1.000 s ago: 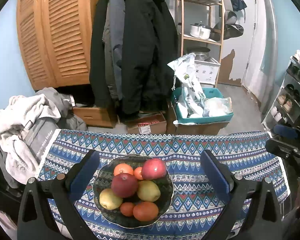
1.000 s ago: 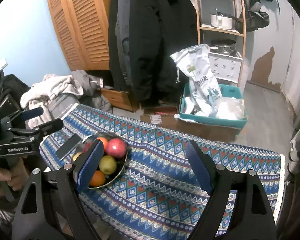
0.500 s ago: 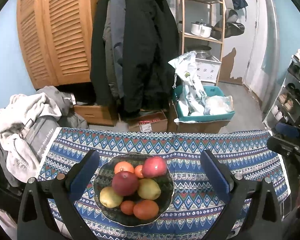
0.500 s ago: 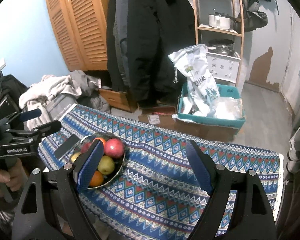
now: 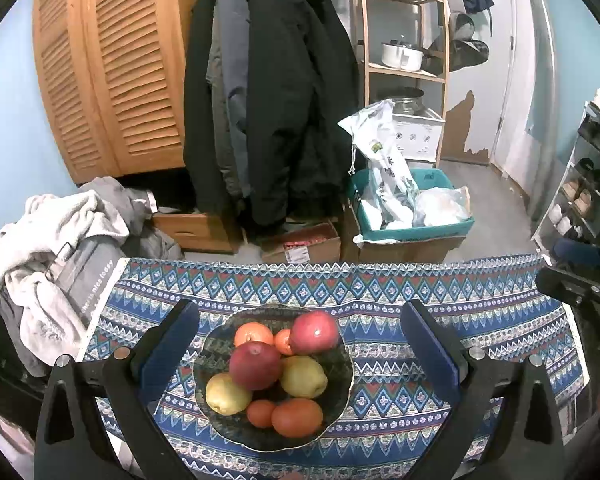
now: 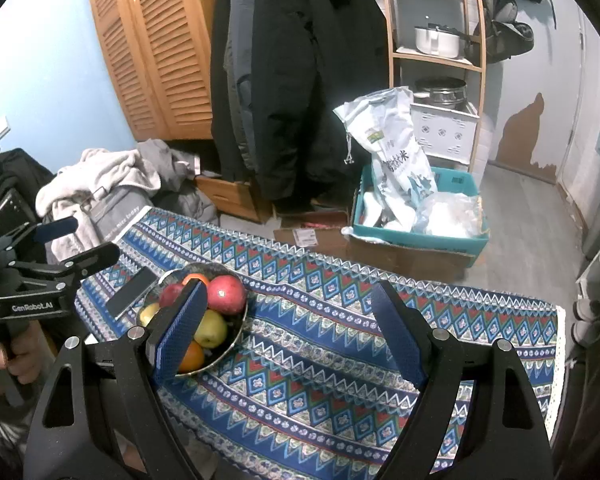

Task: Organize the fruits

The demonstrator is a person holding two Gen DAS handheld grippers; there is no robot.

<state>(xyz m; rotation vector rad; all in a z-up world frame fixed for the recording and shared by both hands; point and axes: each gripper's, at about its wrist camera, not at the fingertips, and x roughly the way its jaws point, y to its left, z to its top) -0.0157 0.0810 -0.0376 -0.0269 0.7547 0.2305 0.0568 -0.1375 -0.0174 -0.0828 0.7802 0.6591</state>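
All the fruits (image 5: pixel 274 376) lay piled in the patterned bowl (image 5: pixel 342 392) on the cloth-covered counter (image 6: pixel 320 380). Left gripper (image 5: pixel 300 344) and right gripper (image 6: pixel 288 328) hovered spread wide and empty, which fitted either fruit gathered or sorting ahead.

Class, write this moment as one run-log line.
left gripper: open, empty | right gripper: open, empty | dark patterned bowl: holds all fruit

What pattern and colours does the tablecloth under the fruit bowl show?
The tablecloth has bands of blue, red and white diamonds and zigzags, clearest in the right wrist view.
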